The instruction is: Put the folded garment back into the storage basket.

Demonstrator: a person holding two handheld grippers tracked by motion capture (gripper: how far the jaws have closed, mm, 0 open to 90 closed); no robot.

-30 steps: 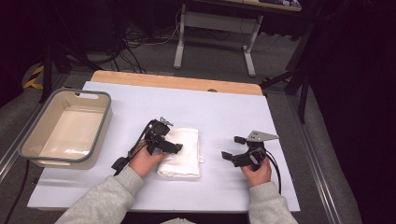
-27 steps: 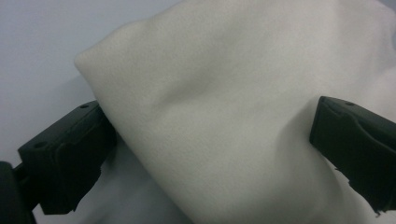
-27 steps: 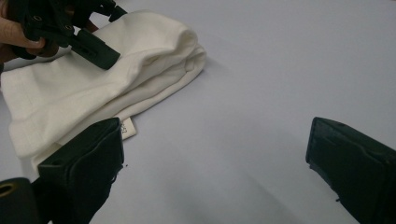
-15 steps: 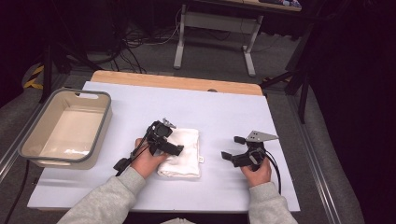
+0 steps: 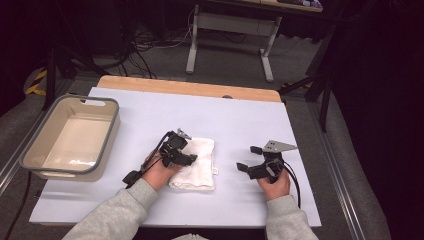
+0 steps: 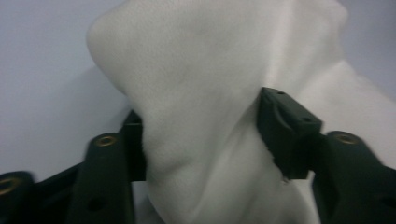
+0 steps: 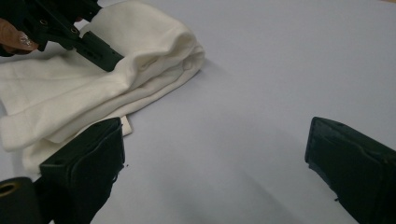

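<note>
A folded white cloth (image 5: 200, 162) lies on the white table top in front of the person. My left gripper (image 5: 186, 150) is over the cloth's left part. Its jaws have just been closing, and in the left gripper view the left gripper (image 6: 201, 135) pinches a raised fold of the cloth (image 6: 196, 70) between both pads. My right gripper (image 5: 246, 158) rests low on the table to the right of the cloth, apart from it. In the right gripper view the right gripper (image 7: 215, 158) stands open with bare table between its jaws, and beyond lie the cloth (image 7: 116, 79) and one of the left gripper's fingers (image 7: 95, 49).
A grey tray (image 5: 112, 125) with a pale inside stands at the table's left. The white sheet (image 5: 235, 115) covers the table, with a wooden strip (image 5: 190, 87) along its far edge. Desk legs and cables stand on the floor beyond.
The left gripper's jaws have closed onto the cloth, bunching a fold up between them. The right gripper has stayed where it was.
</note>
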